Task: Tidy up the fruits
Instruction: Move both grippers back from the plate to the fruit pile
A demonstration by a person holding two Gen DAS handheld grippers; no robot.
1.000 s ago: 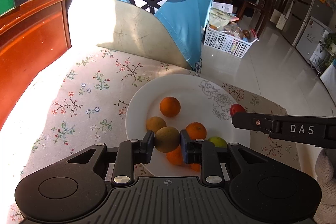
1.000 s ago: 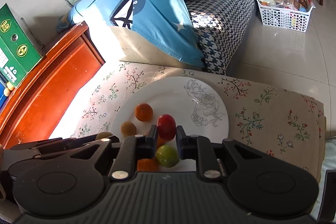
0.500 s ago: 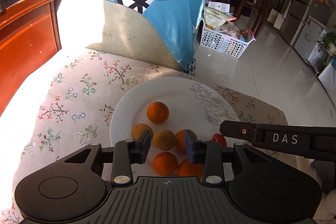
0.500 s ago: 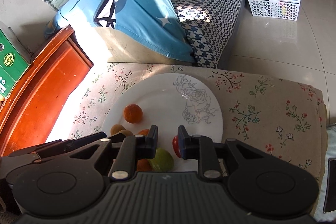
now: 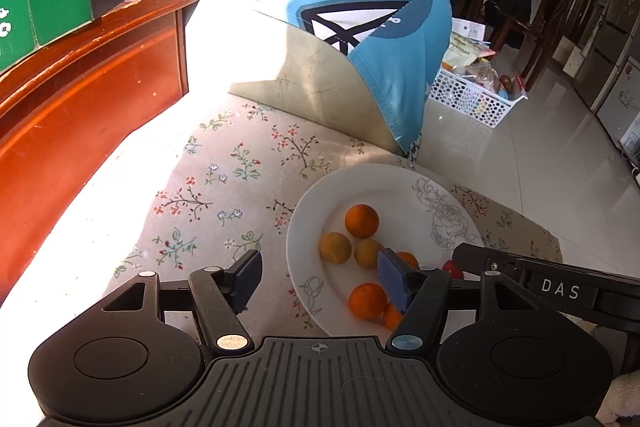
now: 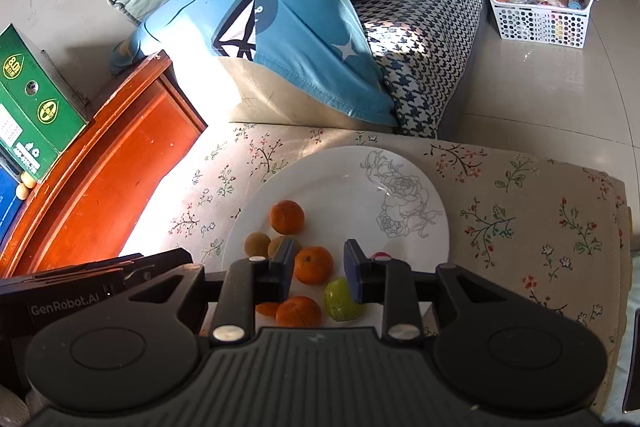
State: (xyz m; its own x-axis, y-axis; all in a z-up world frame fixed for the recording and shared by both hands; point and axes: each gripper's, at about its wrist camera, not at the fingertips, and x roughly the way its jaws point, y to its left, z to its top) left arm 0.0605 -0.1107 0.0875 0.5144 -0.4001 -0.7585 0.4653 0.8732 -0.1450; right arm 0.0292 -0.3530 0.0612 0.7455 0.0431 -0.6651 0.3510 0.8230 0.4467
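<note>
Sitting at far left on a red-brown wooden cabinet point(image 6: 120, 163): a green carton point(image 6: 32, 99). Spreading across the middle, a floral cloth point(image 5: 224, 187), sunlit on its left side, and carrying a white plate point(image 6: 348, 183) with a grey rose outline drawn near its right rim. Hovering over the plate's left edge, the left gripper point(image 5: 316, 279), jaws opening and pinching nothing, one finger over the cloth and the other over the fruit. Lying clustered on the near left part of the plate: an orange mandarin point(image 6: 287, 217) farthest back, two duller yellow-brown round fruits point(image 6: 258, 244) just beside it and touching each other, another orange mandarin point(image 6: 314, 265) in front, more orange ones at the near rim, then a green fruit point(image 6: 340, 301) and, to its right, a small red fruit point(image 6: 380, 256) mostly hidden behind a finger. Hanging over that near cluster, the right gripper point(image 6: 316, 269), jaws opening, gripping nothing, the red fruit outside them. Standing on the tiled floor at far right, a white perforated basket point(image 6: 540, 23) of packets.
</note>
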